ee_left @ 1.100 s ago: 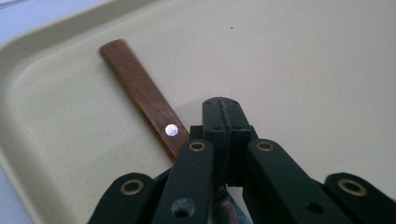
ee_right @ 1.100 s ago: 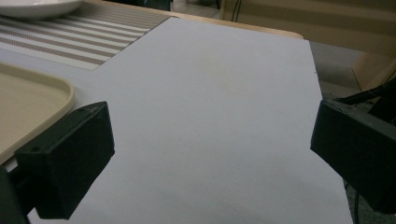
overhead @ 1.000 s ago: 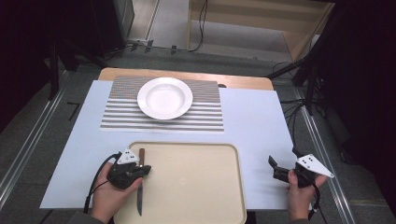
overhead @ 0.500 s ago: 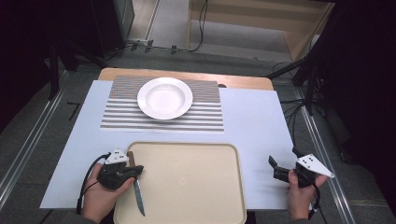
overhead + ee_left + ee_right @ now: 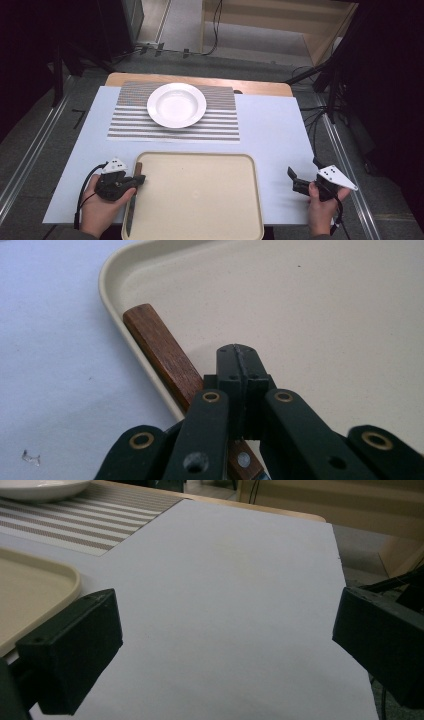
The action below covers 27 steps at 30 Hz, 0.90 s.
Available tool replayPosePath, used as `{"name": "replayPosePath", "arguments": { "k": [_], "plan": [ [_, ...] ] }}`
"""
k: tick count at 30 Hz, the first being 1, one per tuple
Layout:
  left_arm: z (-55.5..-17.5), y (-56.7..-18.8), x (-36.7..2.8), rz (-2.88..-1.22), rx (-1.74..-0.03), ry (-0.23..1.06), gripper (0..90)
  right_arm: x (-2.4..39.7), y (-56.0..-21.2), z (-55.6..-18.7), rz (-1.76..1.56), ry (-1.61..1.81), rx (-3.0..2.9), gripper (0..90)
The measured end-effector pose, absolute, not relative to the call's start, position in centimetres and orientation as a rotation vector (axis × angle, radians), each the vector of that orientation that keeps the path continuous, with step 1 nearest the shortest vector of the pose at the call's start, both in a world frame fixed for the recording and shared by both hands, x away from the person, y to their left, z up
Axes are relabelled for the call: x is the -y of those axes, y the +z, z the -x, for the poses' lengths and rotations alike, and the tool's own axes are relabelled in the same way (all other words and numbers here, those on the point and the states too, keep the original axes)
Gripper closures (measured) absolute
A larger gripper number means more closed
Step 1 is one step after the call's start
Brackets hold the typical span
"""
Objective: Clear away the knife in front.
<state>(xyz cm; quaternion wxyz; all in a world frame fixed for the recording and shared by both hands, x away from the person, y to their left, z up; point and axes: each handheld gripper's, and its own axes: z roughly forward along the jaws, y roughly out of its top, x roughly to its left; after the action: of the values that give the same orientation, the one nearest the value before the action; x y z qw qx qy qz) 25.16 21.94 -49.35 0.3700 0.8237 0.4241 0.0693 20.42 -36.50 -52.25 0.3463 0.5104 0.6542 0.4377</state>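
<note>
**Left tool on knife at tray's left rim**

Left tool (image 5: 134, 180) clamped on knife (image 5: 131, 215), gripping where handle (image 5: 165, 359) meets blade. Knife runs near-to-far along tray (image 5: 200, 200) left edge, handle far, blade toward the person. Blade partly hidden under jaws. Right tool (image 5: 296, 181) wide, empty, on worktop (image 5: 270, 130), well apart.

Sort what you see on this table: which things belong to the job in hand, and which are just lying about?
In the job:
knife, at the tray's left edge
tray
left gripper, jaws shut

Lying about:
white plate
striped placemat
right gripper, jaws open, idle
</note>
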Motion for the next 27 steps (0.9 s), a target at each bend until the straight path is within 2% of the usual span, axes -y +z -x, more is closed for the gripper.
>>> {"name": "replayPosePath", "arguments": {
  "k": [6,8,16,21,26,27],
  "plan": [
    [-25.0,-49.3,-22.2,-2.071,-1.073,0.191,89.0,36.5,-52.3,-20.4,-1.322,1.135,-1.698,0.0],
    [-24.9,-49.1,-22.3,-2.036,-1.061,0.197,79.7,36.5,-52.3,-20.4,-1.321,1.136,-1.699,0.0],
    [-24.4,-48.3,-22.4,-1.964,-0.998,0.263,56.6,36.5,-52.3,-20.4,-1.319,1.135,-1.700,0.0],
    [-24.2,-47.9,-23.0,-1.894,-0.998,0.299,37.5,36.5,-52.3,-20.4,-1.318,1.134,-1.702,0.0],
    [-23.9,-47.5,-23.5,-1.852,-0.956,0.317,9.4,36.5,-52.3,-20.4,-1.318,1.131,-1.703,0.0],
    [-23.9,-47.4,-23.6,-1.844,-0.945,0.317,6.1,36.5,-52.3,-20.4,-1.318,1.132,-1.703,0.0]
  ]
}}
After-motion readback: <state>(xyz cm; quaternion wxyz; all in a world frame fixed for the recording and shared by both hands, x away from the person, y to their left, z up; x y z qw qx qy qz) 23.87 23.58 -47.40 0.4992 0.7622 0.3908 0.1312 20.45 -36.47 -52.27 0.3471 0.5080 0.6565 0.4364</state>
